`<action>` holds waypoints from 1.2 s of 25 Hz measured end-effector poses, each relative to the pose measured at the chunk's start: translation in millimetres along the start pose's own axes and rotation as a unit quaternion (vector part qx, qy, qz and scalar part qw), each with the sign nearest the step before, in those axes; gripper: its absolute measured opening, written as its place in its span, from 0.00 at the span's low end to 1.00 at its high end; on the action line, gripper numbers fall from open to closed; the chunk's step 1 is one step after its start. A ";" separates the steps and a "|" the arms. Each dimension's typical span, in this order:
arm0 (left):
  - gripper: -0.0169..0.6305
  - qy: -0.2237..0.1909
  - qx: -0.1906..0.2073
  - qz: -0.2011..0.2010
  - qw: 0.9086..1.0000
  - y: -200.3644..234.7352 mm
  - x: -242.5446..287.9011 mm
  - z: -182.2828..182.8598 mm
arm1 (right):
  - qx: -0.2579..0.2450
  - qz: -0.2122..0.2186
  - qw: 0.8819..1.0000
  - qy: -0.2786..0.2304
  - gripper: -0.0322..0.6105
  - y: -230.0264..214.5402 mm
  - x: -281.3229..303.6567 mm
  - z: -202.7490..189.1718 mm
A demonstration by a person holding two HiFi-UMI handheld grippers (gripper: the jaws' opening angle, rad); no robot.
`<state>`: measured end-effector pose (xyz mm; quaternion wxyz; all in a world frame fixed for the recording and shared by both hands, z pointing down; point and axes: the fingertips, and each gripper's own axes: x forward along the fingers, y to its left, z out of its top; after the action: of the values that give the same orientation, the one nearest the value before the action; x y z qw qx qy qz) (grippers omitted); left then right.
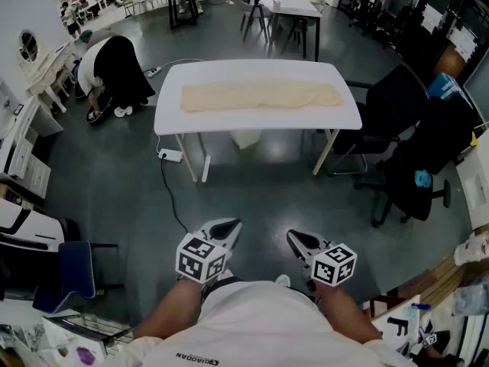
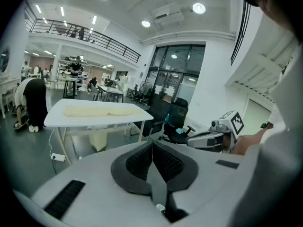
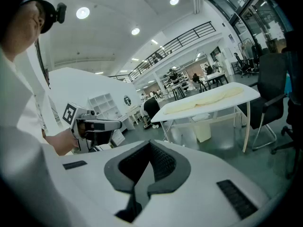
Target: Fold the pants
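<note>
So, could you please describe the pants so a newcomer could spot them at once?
Find the white table in the middle of the dark grey floor. The pants lie flat along its top, spanning most of its length. They are the only thing on it, pale cream cloth against the whiter surface.

Soft cream cloth pants (image 1: 260, 95), smooth white table (image 1: 260, 122), glossy grey floor (image 1: 114, 182)

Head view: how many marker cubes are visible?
2. One cube on the left gripper, bottom left of centre; the other cube on the right gripper, bottom right of centre. None seems hidden.
</note>
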<state>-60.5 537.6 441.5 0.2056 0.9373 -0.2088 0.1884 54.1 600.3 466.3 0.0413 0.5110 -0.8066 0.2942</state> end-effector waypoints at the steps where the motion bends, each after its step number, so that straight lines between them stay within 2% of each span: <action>1: 0.07 -0.001 0.002 -0.001 1.000 2.5 -1.6 0.4 | -0.001 -0.001 1.000 0.000 0.08 1.6 2.4 -0.2; 12: 0.07 -0.002 0.001 -0.006 1.000 30.0 -8.0 4.7 | -0.013 -0.015 1.000 -0.001 0.08 11.6 20.6 4.8; 17: 0.07 -0.001 0.004 -0.013 1.000 44.1 -15.6 4.8 | -0.021 0.000 1.000 -0.006 0.08 32.2 38.1 7.1; 21: 0.07 0.003 0.015 -0.007 1.000 62.9 -27.2 1.4 | -0.035 -0.004 0.999 0.008 0.08 45.6 58.3 0.7; 30: 0.07 0.023 0.007 -0.016 1.000 104.2 -41.5 -20.9 | -0.008 -0.038 0.999 0.000 0.08 48.4 94.6 4.3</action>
<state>-149.9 474.1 472.9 0.2073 0.9372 -0.1879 0.2084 -30.9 537.1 476.5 0.0567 0.5410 -0.7889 0.2859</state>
